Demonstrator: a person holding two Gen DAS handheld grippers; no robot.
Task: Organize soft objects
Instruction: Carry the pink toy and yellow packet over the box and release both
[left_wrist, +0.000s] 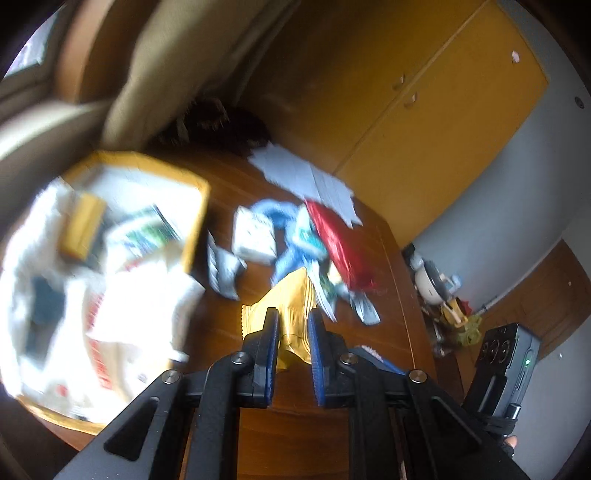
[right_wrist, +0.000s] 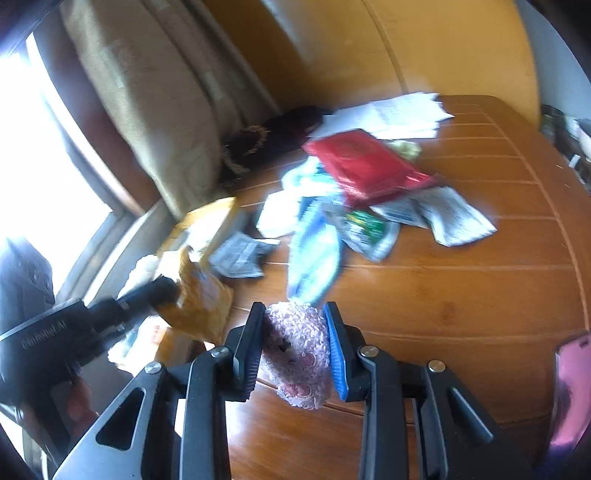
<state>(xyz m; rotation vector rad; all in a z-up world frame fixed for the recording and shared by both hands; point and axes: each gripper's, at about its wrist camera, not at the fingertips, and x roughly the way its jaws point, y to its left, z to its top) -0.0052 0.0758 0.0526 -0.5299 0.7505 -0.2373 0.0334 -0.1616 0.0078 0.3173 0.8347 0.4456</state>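
Gold packet (left_wrist: 291, 314): pinched between the pads of the left tool (left_wrist: 293, 319), lifted clear of the desk (left_wrist: 295, 424); seen from the right wrist at 9 o'clock of the pink item, hanging crumpled from the tool tip.
Left tool: closed tight on the gold packet, jaws nearly together with only foil between them.
Pink fuzzy item (right_wrist: 297, 354): held between the pads of the right tool (right_wrist: 295, 339), low over the desk at the near edge; what it is exactly, too blurred to tell.
Right tool: partly closed, pressing the pink item from both sides.
Box (left_wrist: 192, 206): yellow-rimmed, at 10 o'clock of the gold packet in the left view, already stuffed with white bags and packets; likely the drop place.
Loose pile: red packet (right_wrist: 364, 166), blue-white wrapper (right_wrist: 314, 254) and a green-labelled pouch (right_wrist: 364, 227) at 12 to 1 o'clock of the pink item, well apart from it; white papers (right_wrist: 399, 114) beyond at the far edge.
Step in hand, judged: carry gold packet over to the box and drop it in.
Doing it well: keep the pinch firm, since foil slips; raise high enough to clear the box rim and the heaped bags; release only once above the open middle.
Risk: packet caught by one corner, may swing or snag the rim; right tool best kept aside.
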